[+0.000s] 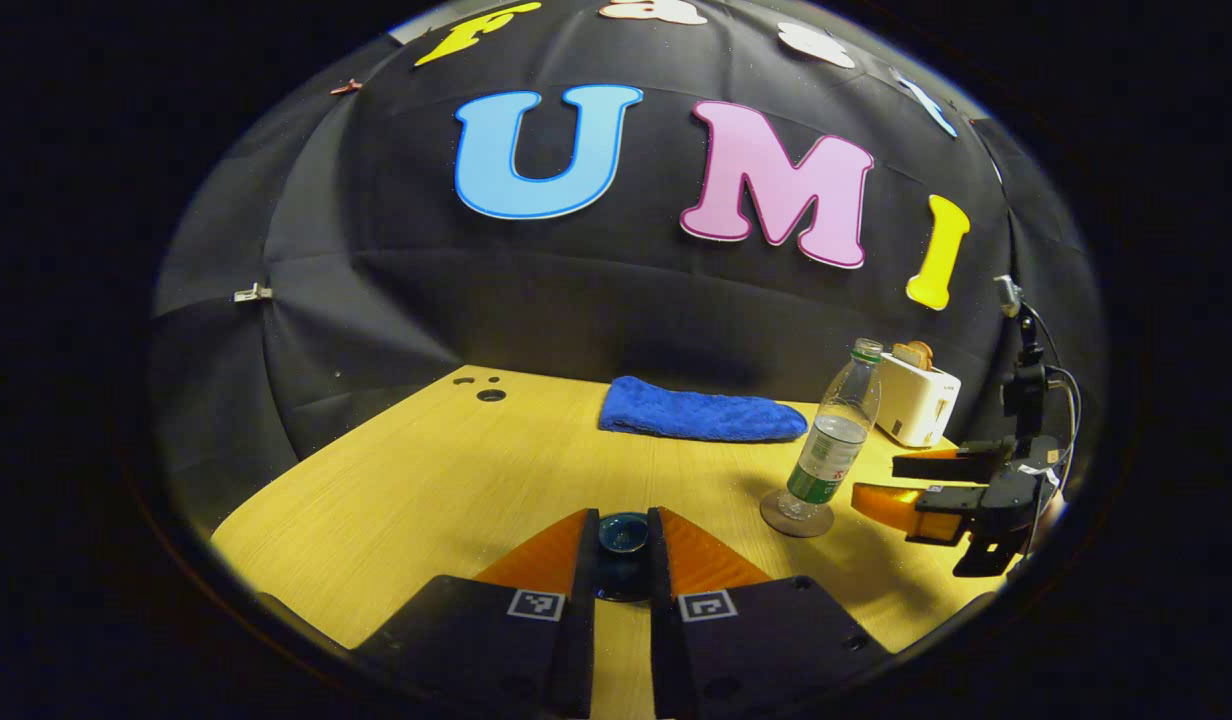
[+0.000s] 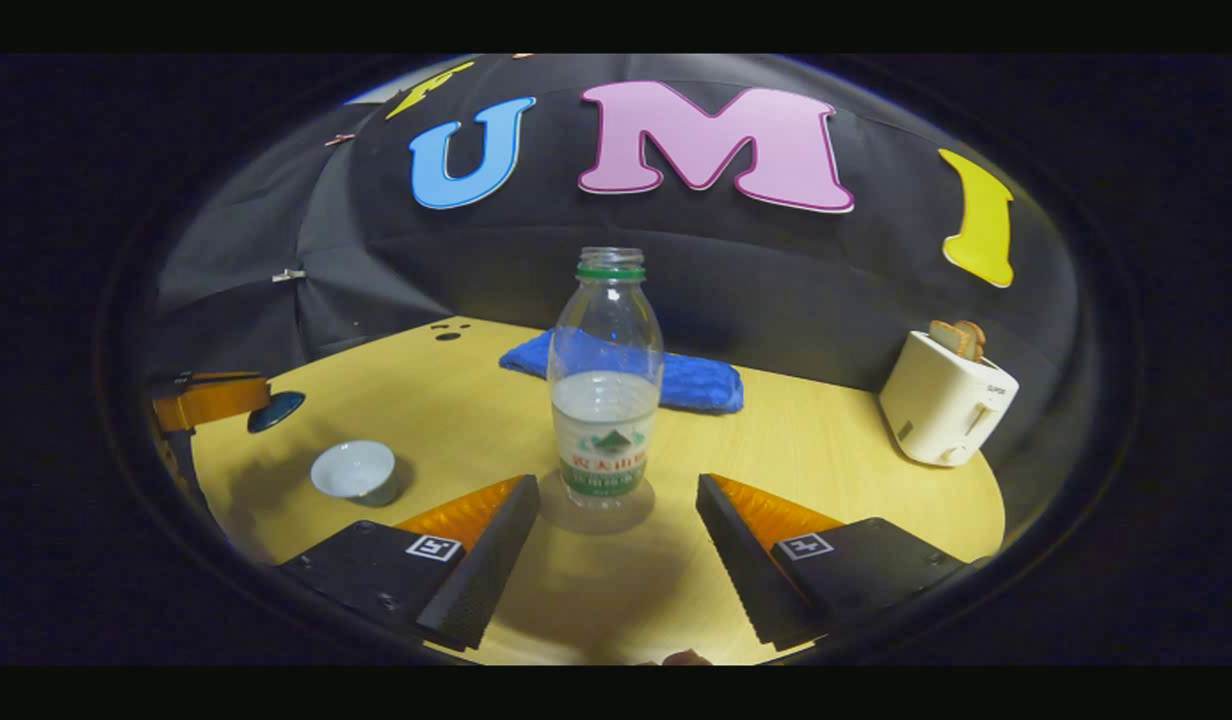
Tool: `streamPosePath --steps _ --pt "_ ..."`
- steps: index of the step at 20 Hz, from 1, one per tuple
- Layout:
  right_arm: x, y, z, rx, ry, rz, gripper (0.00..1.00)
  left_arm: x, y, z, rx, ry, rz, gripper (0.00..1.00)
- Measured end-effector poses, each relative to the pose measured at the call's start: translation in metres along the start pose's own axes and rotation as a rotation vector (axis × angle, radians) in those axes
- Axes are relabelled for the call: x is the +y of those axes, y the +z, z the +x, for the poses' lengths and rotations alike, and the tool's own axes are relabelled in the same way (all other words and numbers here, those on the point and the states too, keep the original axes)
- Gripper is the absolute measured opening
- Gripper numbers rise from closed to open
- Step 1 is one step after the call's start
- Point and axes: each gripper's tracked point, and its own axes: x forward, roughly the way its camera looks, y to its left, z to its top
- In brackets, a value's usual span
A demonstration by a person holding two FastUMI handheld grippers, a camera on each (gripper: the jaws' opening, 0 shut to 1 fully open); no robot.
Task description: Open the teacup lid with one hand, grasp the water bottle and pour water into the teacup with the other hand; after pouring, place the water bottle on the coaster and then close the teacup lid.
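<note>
Both claws were busy: the left claw (image 1: 623, 550), low in its view, pinched the teacup lid (image 1: 623, 533), while the spread right claw (image 2: 616, 540) faced the upright water bottle (image 2: 606, 385) on its coaster (image 2: 596, 505), the open teacup (image 2: 354, 470) lower left.

A staged recording booth rather than a home: black cloth wall (image 2: 776, 290) drapes behind a bare wooden table (image 2: 826, 450), with a white toaster (image 2: 946, 400) at far right and a blue towel (image 2: 696, 380) against the backdrop.
</note>
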Motion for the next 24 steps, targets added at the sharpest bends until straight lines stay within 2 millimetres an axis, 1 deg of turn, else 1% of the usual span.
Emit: streamPosePath --steps 1,2,3,4,7,8,9,10,11,13,15,16,17,18,19,20,21,24 --pt "0.000 -0.005 -0.008 0.004 0.000 0.013 0.98 -0.007 -0.001 0.004 0.001 -0.016 0.003 0.24" --pt "0.002 -0.010 -0.016 0.009 0.000 0.027 0.98 -0.015 -0.006 0.009 0.007 -0.029 0.007 0.24" --pt "0.000 -0.014 -0.022 0.016 -0.003 0.040 0.98 -0.021 -0.010 0.014 0.015 -0.040 0.011 0.27" --pt "-0.002 -0.018 -0.027 0.020 -0.008 0.046 0.98 -0.025 -0.013 0.017 0.021 -0.048 0.017 0.27" --pt "-0.022 -0.030 -0.037 0.041 -0.059 0.051 0.98 -0.036 -0.021 0.026 0.023 -0.055 0.061 0.27" --pt "-0.027 -0.031 -0.039 0.041 -0.073 0.068 0.96 -0.039 -0.025 0.028 0.026 -0.060 0.078 0.27" --pt "-0.030 -0.033 -0.041 0.043 -0.082 0.091 0.98 -0.043 -0.028 0.030 0.031 -0.068 0.091 0.27" --pt "-0.033 -0.035 -0.043 0.048 -0.089 0.115 0.96 -0.046 -0.032 0.032 0.036 -0.074 0.101 0.23" --pt "-0.036 -0.039 -0.043 0.061 -0.101 0.132 0.98 -0.048 -0.035 0.034 0.041 -0.080 0.111 0.28" --pt "-0.042 -0.050 -0.046 0.093 -0.132 0.144 0.98 -0.049 -0.037 0.038 0.043 -0.076 0.136 0.28" --pt "-0.043 -0.052 -0.048 0.096 -0.141 0.152 0.98 -0.048 -0.042 0.042 0.048 -0.076 0.146 0.28" --pt "-0.042 -0.052 -0.048 0.096 -0.141 0.156 0.98 -0.049 -0.044 0.044 0.053 -0.075 0.147 0.28" --pt "-0.041 -0.053 -0.049 0.099 -0.138 0.159 0.98 -0.048 -0.045 0.045 0.055 -0.074 0.148 0.24" --pt "-0.040 -0.054 -0.048 0.102 -0.137 0.160 0.98 -0.047 -0.046 0.045 0.055 -0.065 0.152 0.24" --pt "-0.038 -0.053 -0.047 0.103 -0.133 0.161 0.98 -0.045 -0.046 0.045 0.054 -0.059 0.156 0.28" --pt "-0.036 -0.051 -0.047 0.098 -0.130 0.162 0.98 -0.045 -0.048 0.046 0.058 -0.060 0.156 0.24" --pt "-0.035 -0.050 -0.047 0.092 -0.126 0.163 0.98 -0.046 -0.052 0.046 0.065 -0.066 0.155 0.28" --pt "-0.034 -0.046 -0.047 0.077 -0.120 0.151 0.98 -0.047 -0.051 0.047 0.058 -0.065 0.176 0.30"
